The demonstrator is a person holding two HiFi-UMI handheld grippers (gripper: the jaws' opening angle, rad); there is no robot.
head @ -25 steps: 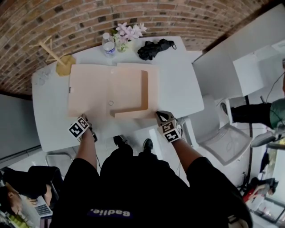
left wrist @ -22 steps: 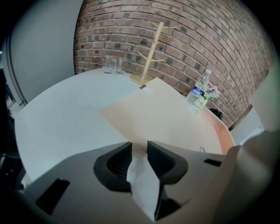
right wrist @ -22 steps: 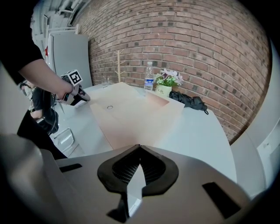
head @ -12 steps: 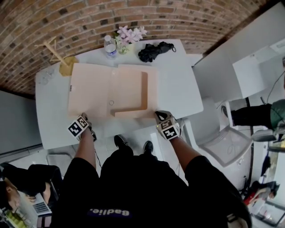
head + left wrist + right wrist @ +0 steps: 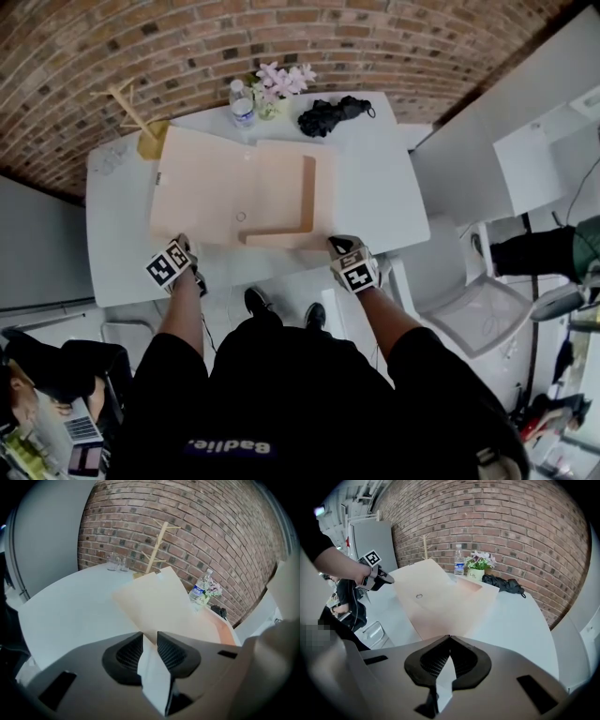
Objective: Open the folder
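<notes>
Head view: the peach folder [image 5: 272,187] is seen lying opened out in the middle of the white counter [image 5: 375,187], its inner pocket strip forming an L on the right half and a small ring showing near the fold. The folder's left cover [image 5: 192,187] is raised off the counter at its near corner, where it is grasped by the left claw [image 5: 185,246]; in the left gripper view the cover's edge is seen running between the two ribbed pads, which have just been closing onto it, and the sheet slopes up and away from them. The folder's near right corner is clenched by the right claw [image 5: 335,246], whose tips are seen meeting on the card's edge in the right gripper view, with that half kept flat on the counter. Along the counter's far edge, beyond the folder, a water bottle [image 5: 242,101], a small pot of pale flowers [image 5: 281,82] and a black folded umbrella [image 5: 330,112] are lined up, well apart from both claws. A wooden branched stand [image 5: 141,127] is placed at the far left corner, just beside the raised cover, and two drinking glasses [image 5: 117,563] are seen near it. A brick wall [image 5: 281,28] is set behind the counter.
</notes>
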